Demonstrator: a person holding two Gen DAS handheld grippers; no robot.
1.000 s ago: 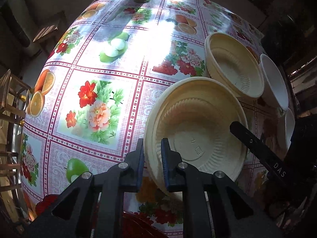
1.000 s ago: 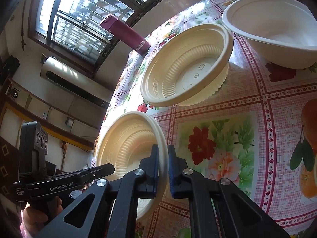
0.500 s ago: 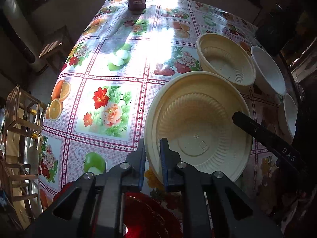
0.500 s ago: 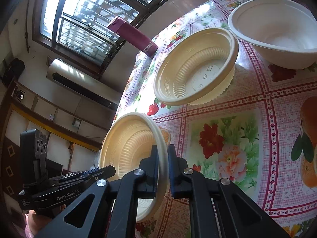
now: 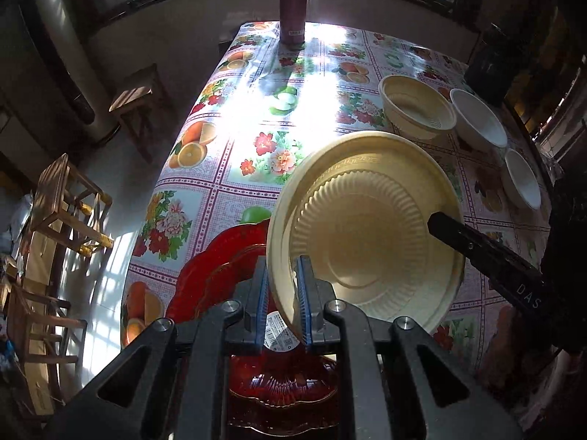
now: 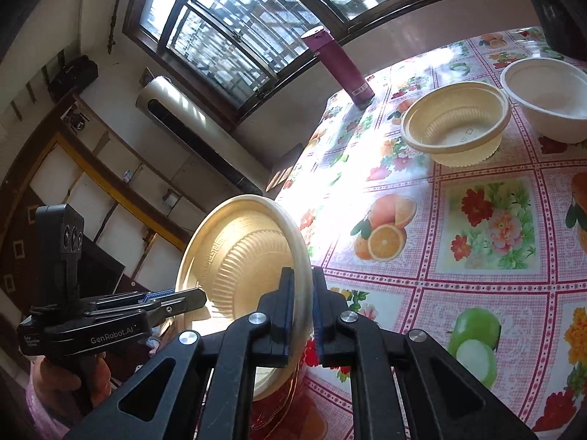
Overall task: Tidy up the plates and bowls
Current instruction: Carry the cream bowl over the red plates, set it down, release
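Note:
A cream ribbed bowl (image 5: 367,227) is held in the air above the table's near end. My left gripper (image 5: 281,304) is shut on its near rim. My right gripper (image 6: 302,308) is shut on the opposite rim of the same bowl (image 6: 238,256). Red plates (image 5: 220,267) lie stacked on the table right below the bowl. A second cream bowl (image 5: 416,104) stands farther back, also in the right wrist view (image 6: 455,121). Two white bowls (image 5: 477,117) (image 5: 521,178) stand along the right edge.
A maroon bottle (image 5: 291,3) stands at the table's far end by the window. The floral tablecloth (image 5: 256,110) covers the table. Wooden stools (image 5: 69,201) stand on the floor to the left. The other gripper's finger (image 5: 484,253) crosses the bowl's right side.
Both grippers have lifted the cream bowl up and back toward the near end, over the red plates. The view now takes in the whole table and window.

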